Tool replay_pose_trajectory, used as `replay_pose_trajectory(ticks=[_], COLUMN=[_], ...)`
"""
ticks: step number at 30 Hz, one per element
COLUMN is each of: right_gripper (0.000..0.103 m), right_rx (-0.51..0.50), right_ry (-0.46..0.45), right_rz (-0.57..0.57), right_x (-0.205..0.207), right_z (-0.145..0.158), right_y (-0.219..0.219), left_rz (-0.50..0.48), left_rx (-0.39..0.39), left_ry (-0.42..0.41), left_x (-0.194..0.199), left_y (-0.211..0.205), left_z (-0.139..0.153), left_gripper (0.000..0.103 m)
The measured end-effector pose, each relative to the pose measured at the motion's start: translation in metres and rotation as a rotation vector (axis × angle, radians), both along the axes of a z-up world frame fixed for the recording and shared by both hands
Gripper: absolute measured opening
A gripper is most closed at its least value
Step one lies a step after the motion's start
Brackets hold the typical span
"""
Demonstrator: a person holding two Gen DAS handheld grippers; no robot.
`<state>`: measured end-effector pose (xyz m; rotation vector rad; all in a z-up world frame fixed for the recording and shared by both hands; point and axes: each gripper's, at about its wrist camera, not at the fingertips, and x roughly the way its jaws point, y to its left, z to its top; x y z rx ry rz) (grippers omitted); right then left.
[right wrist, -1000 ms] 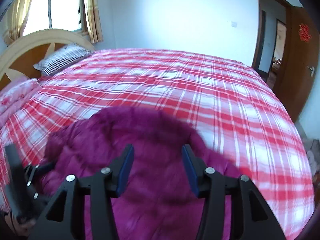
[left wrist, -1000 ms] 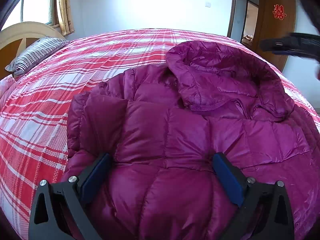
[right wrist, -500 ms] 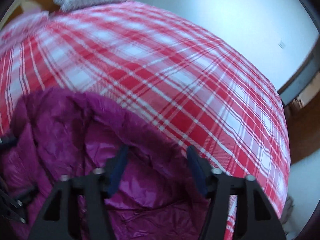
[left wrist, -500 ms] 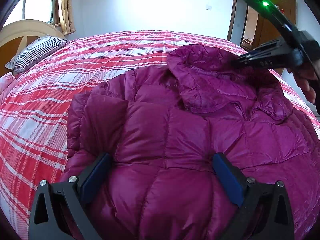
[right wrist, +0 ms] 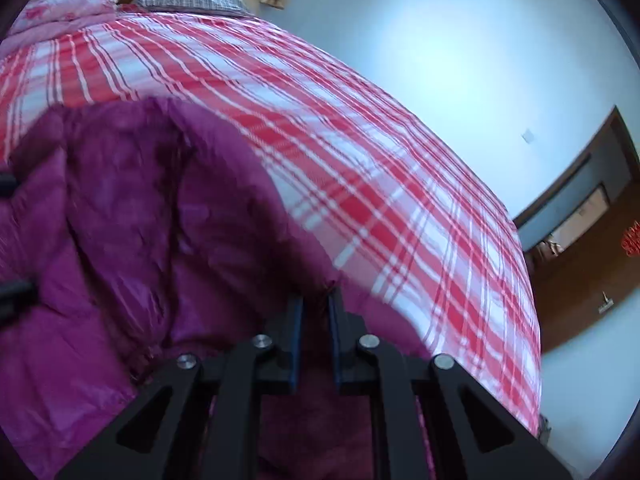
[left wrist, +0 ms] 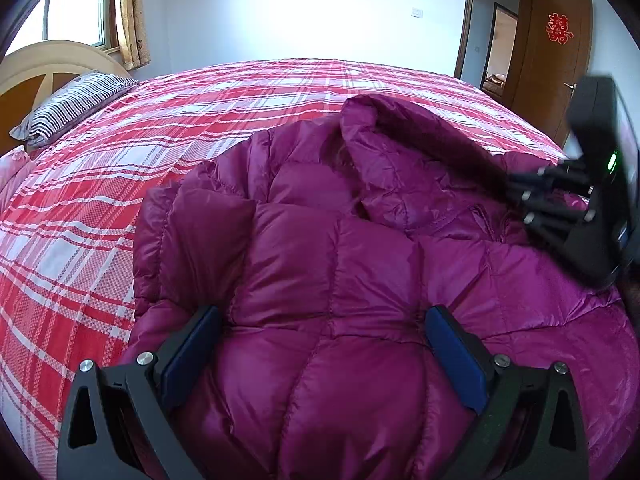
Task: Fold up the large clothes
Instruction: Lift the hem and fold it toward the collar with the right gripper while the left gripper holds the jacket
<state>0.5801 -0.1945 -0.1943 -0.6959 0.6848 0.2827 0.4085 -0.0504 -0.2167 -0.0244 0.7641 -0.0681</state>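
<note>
**Hood edge pinched; jacket body lies left of it**

Red-and-white plaid bed (left wrist: 248, 128) carries the magenta quilted down jacket (left wrist: 328, 280). Your right claw (right wrist: 314, 312), just closed narrow, grips its hood (right wrist: 168, 184). Left claw (left wrist: 320, 360) straddles the body, wide.

The jacket (left wrist: 332, 264) lies on the bed (left wrist: 160, 128), pillow (left wrist: 72, 100) behind.

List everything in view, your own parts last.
jacket: one, purple, puffy, hooded, spread on the near part of the bed
bed: one, red and white plaid cover
pillow: one, striped, at the headboard
pink bedding: beside the pillow
headboard: one, cream and wood
curtain: one, yellow, by the window
door: one, brown, open, red emblem on it
left claw: black, blue pads, open over the jacket
right claw: black, shut on the jacket's hood edge
</note>
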Motion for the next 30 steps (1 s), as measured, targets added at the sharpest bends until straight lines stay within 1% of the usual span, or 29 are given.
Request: replay_pose_trajectory(ticks=[2, 4, 5, 7, 8, 10, 11, 12, 13, 14, 16, 17, 19, 21, 22, 24, 25, 28, 30], right_gripper=[0.012, 0.011, 0.011, 0.011, 0.011, 0.011, 0.011, 0.011, 0.011, 0.011, 0.011, 0.011, 0.011, 0.011, 0.011, 0.011, 0.011, 0.012, 0.016], right_rx=[-0.012, -0.020, -0.024, -0.024, -0.025, -0.029, -0.031, -0.031, -0.029, -0.025, -0.020, -0.018, -0.019, -0.019, -0.017, -0.008, -0.006, 0.018, 0.125], right_ry=[-0.024, -0.053, -0.059, -0.066, -0.067, -0.072, -0.074, -0.076, -0.077, -0.077, -0.078, -0.079, -0.084, -0.089, -0.089, -0.086, -0.084, -0.059, -0.019], right_rz=[-0.022, -0.035, -0.033, -0.035, -0.033, -0.034, -0.032, -0.032, -0.032, -0.031, -0.031, -0.031, -0.032, -0.032, -0.031, -0.027, -0.025, 0.004, 0.008], right_x=[0.000, -0.001, -0.001, 0.000, 0.000, 0.001, 0.000, -0.001, -0.001, 0.000, 0.000, 0.000, 0.000, -0.003, -0.004, -0.005, -0.005, -0.007, -0.010], right_z=[-0.015, -0.017, -0.017, -0.018, -0.019, -0.021, -0.022, -0.023, -0.023, -0.023, -0.023, -0.023, -0.023, -0.024, -0.024, -0.024, -0.024, -0.018, 0.000], right_y=[0.000, 0.002, 0.003, 0.003, 0.003, 0.005, 0.004, 0.004, 0.004, 0.003, 0.003, 0.003, 0.004, 0.004, 0.004, 0.003, 0.003, 0.001, -0.010], left_rz=[0.010, 0.031, 0.028, 0.026, 0.031, 0.035, 0.027, 0.028, 0.044, 0.071, 0.066, 0.081, 0.058, 0.067, 0.064, 0.064, 0.071, 0.071, 0.073], left_rx=[0.004, -0.007, -0.024, -0.032, -0.035, -0.068, -0.075, -0.061, -0.036, 0.005, 0.065, 0.103, 0.146, 0.205, 0.203, 0.153, 0.138, 0.144, 0.147], left_ry=[0.004, 0.001, -0.023, -0.126, -0.159, -0.187, -0.185, -0.172, -0.164, -0.144, -0.082, -0.057, -0.007, 0.024, 0.037, 0.066, 0.062, 0.048, 0.042], left_x=[-0.002, -0.006, -0.007, -0.004, 0.001, 0.029, 0.044, 0.067, 0.080, 0.099, 0.124, 0.131, 0.131, 0.125, 0.122, 0.119, 0.117, 0.116, 0.116], left_y=[0.001, 0.005, 0.007, 0.011, 0.012, 0.013, 0.011, 0.006, 0.002, -0.004, -0.014, -0.016, -0.017, -0.015, -0.011, -0.005, -0.003, -0.005, -0.006], left_z=[0.004, 0.016, 0.030, 0.070, 0.085, 0.116, 0.123, 0.129, 0.129, 0.124, 0.107, 0.095, 0.070, 0.042, 0.032, 0.018, 0.016, 0.013, 0.011], left_gripper=[0.102, 0.102, 0.102, 0.102, 0.102, 0.102, 0.102, 0.102, 0.102, 0.102, 0.102, 0.102, 0.102, 0.102, 0.102, 0.102, 0.102, 0.102, 0.102])
